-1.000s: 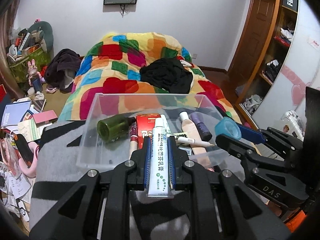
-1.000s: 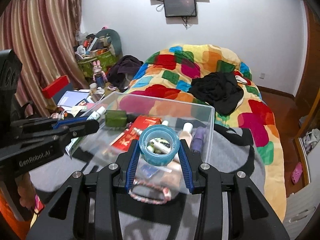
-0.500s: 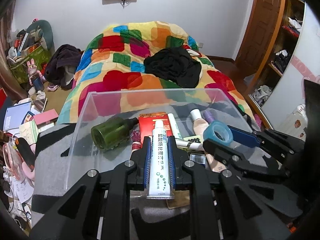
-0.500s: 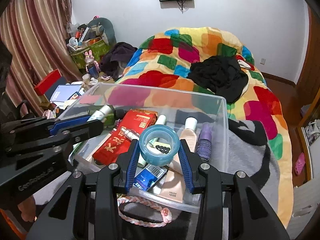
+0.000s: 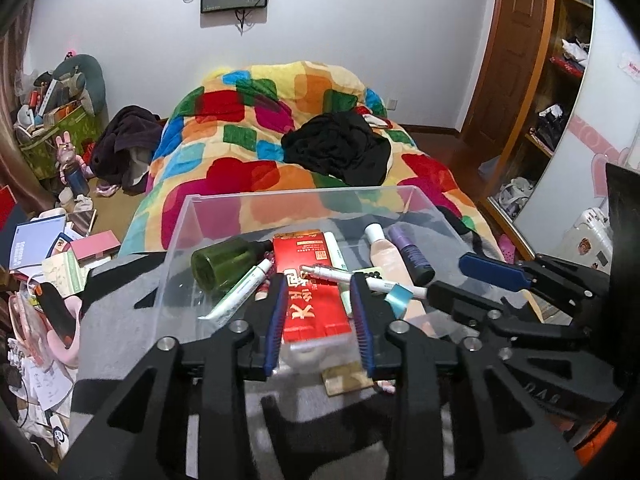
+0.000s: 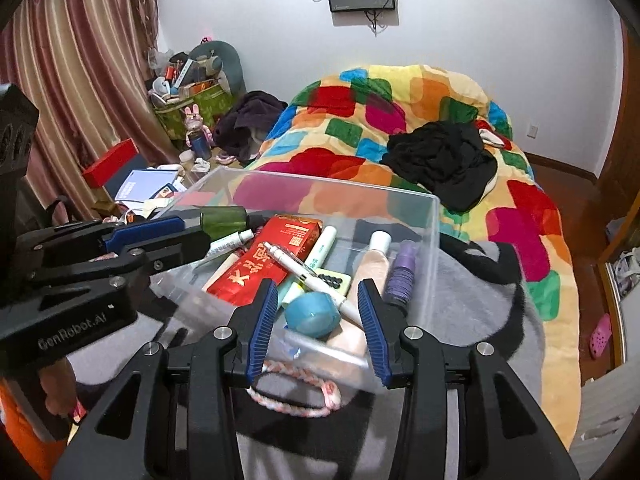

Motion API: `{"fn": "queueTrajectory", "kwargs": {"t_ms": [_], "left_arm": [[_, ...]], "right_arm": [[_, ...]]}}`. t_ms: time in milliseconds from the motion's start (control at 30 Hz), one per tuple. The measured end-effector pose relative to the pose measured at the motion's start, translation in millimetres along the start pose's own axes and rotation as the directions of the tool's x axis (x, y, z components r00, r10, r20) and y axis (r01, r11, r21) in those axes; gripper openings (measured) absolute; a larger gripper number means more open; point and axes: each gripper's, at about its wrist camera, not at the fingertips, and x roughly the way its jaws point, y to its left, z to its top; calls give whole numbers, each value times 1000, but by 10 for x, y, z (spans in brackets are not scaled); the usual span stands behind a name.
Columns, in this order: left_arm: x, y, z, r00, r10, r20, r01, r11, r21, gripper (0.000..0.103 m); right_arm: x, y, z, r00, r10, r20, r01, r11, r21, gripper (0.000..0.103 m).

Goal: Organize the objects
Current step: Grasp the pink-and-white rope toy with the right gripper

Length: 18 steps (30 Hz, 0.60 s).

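Both drops made: left gripper (image 5: 320, 304) now open, its tube (image 5: 240, 292) lying in the clear bin (image 6: 434, 240); right gripper (image 6: 318, 312) open too, tape roll (image 6: 312, 314) released inside

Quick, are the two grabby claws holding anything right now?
Left gripper: jaws open, holding nothing.
Right gripper: jaws open, holding nothing; the light blue tape roll lies in the clear plastic bin.
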Motion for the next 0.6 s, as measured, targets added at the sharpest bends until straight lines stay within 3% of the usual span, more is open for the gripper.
{"fn": "queueTrajectory", "kwargs": {"t_ms": [167, 367, 600], "left_arm": [[-143, -14, -144, 1000, -9, 10, 9, 1000, 10, 45], [-111, -40, -411, 999, -16, -43, 17, 1000, 21, 45], [88, 14, -736, 990, -18, -138, 17, 1000, -8, 45]], "right_arm": [[-136, -42, -145, 1000, -11, 1, 11, 1000, 1, 41], [-213, -19, -364, 999, -54, 5, 54, 999, -9, 41], [35, -41, -571, 995, -34, -89, 34, 999, -5, 41]]}}
